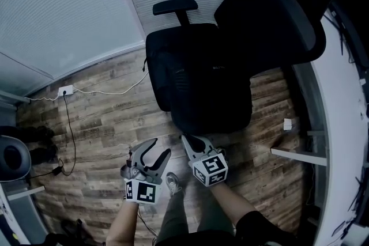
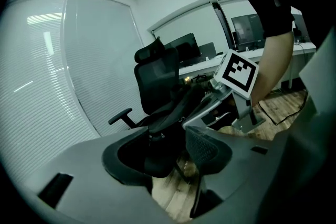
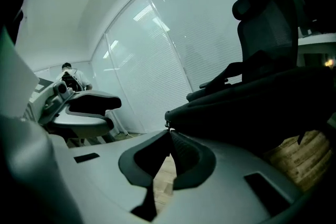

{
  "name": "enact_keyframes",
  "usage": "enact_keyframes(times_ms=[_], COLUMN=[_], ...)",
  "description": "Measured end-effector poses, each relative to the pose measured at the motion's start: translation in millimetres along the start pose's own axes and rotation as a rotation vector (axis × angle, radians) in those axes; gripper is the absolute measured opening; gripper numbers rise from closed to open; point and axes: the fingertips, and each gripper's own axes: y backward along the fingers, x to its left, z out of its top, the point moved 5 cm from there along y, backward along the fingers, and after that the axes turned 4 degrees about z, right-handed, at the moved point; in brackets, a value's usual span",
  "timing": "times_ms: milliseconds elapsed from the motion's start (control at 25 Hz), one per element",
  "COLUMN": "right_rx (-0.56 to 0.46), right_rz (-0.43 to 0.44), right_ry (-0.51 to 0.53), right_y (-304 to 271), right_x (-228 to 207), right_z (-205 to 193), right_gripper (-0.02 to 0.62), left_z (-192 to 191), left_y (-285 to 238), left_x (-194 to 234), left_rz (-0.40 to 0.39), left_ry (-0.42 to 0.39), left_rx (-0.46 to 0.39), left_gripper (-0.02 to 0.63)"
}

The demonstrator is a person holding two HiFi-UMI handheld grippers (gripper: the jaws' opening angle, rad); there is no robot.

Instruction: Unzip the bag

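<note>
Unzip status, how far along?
Done: nothing; the bag on the chair shows no opening. In hand: right gripper shut at the bag's edge, apparently on the zip pull; left gripper open, off the bag. Left: the whole unzip.

An office: a swivel chair, a white desk, monitors and glass walls with blinds.
</note>
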Motion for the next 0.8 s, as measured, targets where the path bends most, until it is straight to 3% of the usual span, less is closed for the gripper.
enact_keyframes(times_ms=[400, 800], right_rx=[0.081, 0.13], right_rz=[0.118, 0.195], right_ry=[0.009, -0.001], right_y=[7.5, 10.6], right_x=[-6.8, -11.6], right_z=[4.0, 9.0], right_gripper=[0.046, 0.046], left_z=[-12.1, -8.0], left_y=[-50.8, -96.2], left_x=[4.0, -1.6], left_rz=[-0.101, -0.223], left_ry=[-0.145, -0.391], left_rx=[0.048, 0.045], left_gripper=[0.258, 0.271])
